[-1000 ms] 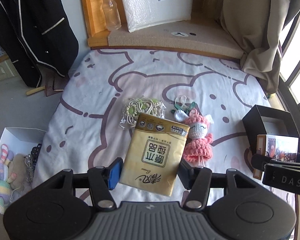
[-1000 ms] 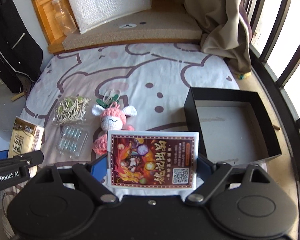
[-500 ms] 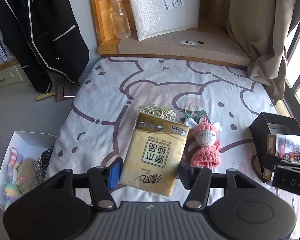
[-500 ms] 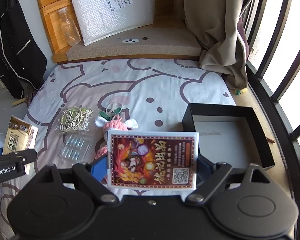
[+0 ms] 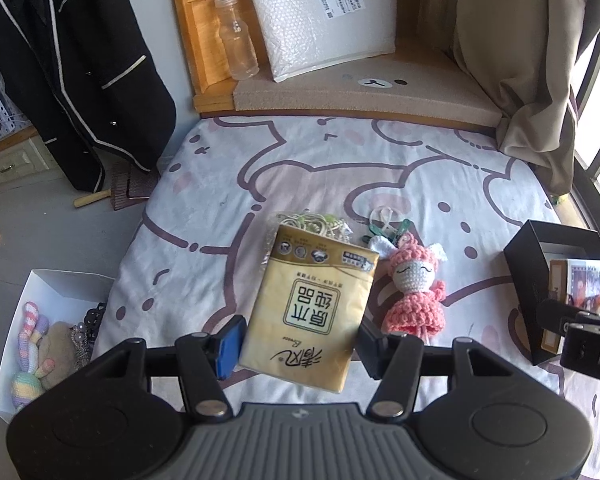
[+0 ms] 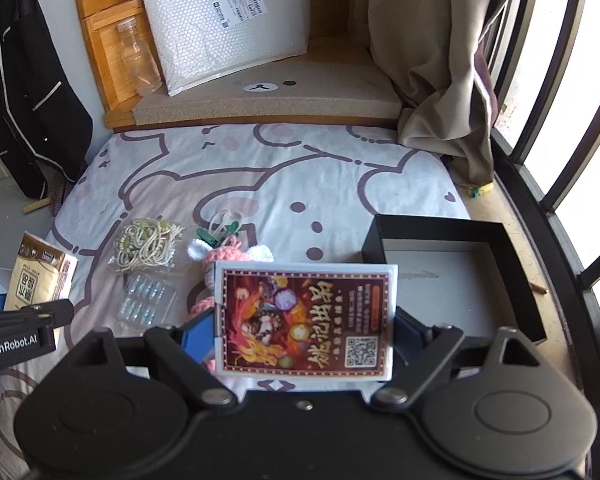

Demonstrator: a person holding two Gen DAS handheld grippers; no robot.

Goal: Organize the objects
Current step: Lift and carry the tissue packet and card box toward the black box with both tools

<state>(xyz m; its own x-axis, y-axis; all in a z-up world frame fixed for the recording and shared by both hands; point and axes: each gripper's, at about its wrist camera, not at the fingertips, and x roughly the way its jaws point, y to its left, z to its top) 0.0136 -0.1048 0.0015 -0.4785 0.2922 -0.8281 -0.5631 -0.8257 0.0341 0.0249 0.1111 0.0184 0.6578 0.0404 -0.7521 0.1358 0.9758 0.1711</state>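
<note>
The left gripper (image 5: 298, 346) is clamping a yellow plastic-wrapped tissue pack (image 5: 310, 306) by its two long edges, jaws drawn in against the pack and holding it clear of the bed. Compared with a second ago the view from this gripper is showing the scene rolled slightly, with more of the bed's far end and the floor at nine o'clock visible; the pack is sitting unchanged between the pads, so the grip is judged stable and the carry is under way, not a release. The white open-top box with soft toys (image 5: 66, 292) is lying at about eight o'clock of the left gripper, on the floor beside the bed, and is a likely destination. The right gripper (image 6: 304, 334) is holding a white-bordered printed card box with dark red artwork (image 6: 306, 320) across its width, jaws spread wide around it; its view is nearly unchanged over the second. The black open cardboard tray (image 6: 496, 280) is resting at two o'clock of the right gripper, near, empty inside. Still on the pink-patterned bedsheet (image 6: 284, 168): a pink crocheted doll (image 5: 414, 292) at one o'clock of the left gripper, a clear bag of cream cord (image 6: 148, 246) and a clear blister pack of capsules (image 6: 142, 298) at ten o'clock of the right gripper.
</note>
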